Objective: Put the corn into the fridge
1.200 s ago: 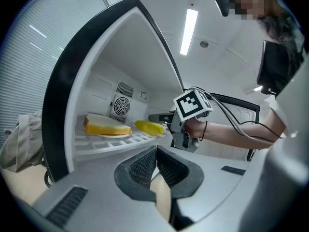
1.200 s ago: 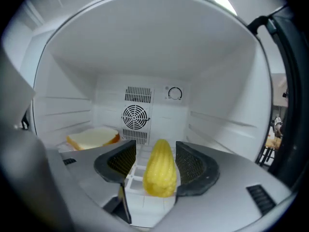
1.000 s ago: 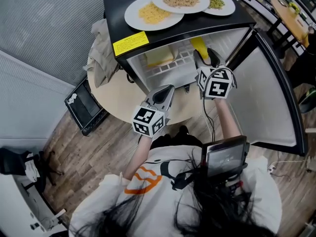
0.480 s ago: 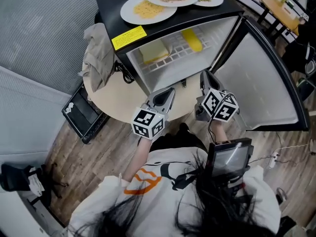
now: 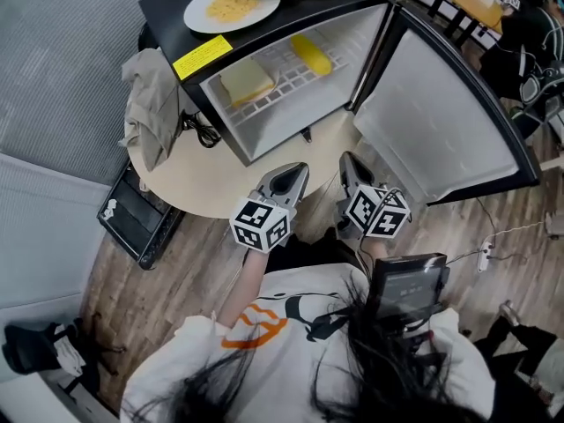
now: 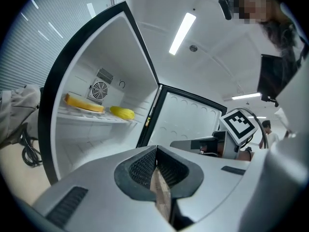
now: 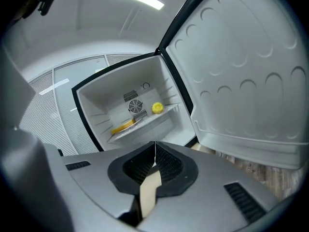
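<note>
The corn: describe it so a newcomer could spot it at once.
Find the small black fridge standing open on the round table. On its wire shelf, the corn is the bright yellow cob nearer the door, rounded beside a flat pale slab.

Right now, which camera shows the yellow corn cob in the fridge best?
The head view: the yellow corn cob lies full length on the white wire shelf. The left gripper view shows it small, from the side; the right gripper view shows only its round end.

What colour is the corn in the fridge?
The corn is yellow, clearest in the head view.
</note>
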{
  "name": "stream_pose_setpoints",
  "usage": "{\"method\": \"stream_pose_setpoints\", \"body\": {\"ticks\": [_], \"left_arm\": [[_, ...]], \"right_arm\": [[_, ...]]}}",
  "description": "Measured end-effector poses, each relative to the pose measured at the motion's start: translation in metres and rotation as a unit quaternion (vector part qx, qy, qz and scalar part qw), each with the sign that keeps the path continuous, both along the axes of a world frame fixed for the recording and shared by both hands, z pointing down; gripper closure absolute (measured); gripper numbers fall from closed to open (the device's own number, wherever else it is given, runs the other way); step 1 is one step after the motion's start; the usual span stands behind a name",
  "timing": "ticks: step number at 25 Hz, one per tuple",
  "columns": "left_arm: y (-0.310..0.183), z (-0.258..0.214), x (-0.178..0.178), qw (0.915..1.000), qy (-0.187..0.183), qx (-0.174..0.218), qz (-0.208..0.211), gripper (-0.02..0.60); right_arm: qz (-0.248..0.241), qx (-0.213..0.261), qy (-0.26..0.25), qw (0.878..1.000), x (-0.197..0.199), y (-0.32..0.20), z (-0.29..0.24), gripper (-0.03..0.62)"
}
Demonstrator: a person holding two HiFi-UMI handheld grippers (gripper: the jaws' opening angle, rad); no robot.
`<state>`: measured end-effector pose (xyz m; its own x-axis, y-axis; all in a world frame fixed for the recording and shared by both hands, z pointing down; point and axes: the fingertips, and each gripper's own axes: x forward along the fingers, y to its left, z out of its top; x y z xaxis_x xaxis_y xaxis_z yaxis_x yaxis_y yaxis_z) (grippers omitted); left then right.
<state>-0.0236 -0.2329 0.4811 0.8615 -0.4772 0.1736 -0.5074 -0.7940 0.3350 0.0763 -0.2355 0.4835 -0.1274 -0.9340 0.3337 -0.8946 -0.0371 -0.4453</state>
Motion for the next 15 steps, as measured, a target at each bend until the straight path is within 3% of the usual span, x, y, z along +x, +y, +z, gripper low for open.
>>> {"method": "stream_pose_setpoints", "body": {"ticks": [5, 12, 15], "left_arm": [[0.011, -0.008, 0.006, 1.0000, 0.003, 0.008, -0.002, 0.571], [0.034, -0.024, 0.017, 0.9990, 0.004, 0.020, -0.039, 0.571], [0.058, -0.026, 0.028, 0.9977, -0.021, 0.038, -0.052, 0.571]], "right_arm": [[-0.024, -0.004, -0.009, 1.000, -0.010, 0.018, -0.001, 0.576], [-0.071, 0.004, 0.007, 0.997, -0.005, 0.046, -0.009, 0.577], [-0.084, 0.003, 0.005, 0.996, 0.005, 0.068, -0.008, 0.577]]}}
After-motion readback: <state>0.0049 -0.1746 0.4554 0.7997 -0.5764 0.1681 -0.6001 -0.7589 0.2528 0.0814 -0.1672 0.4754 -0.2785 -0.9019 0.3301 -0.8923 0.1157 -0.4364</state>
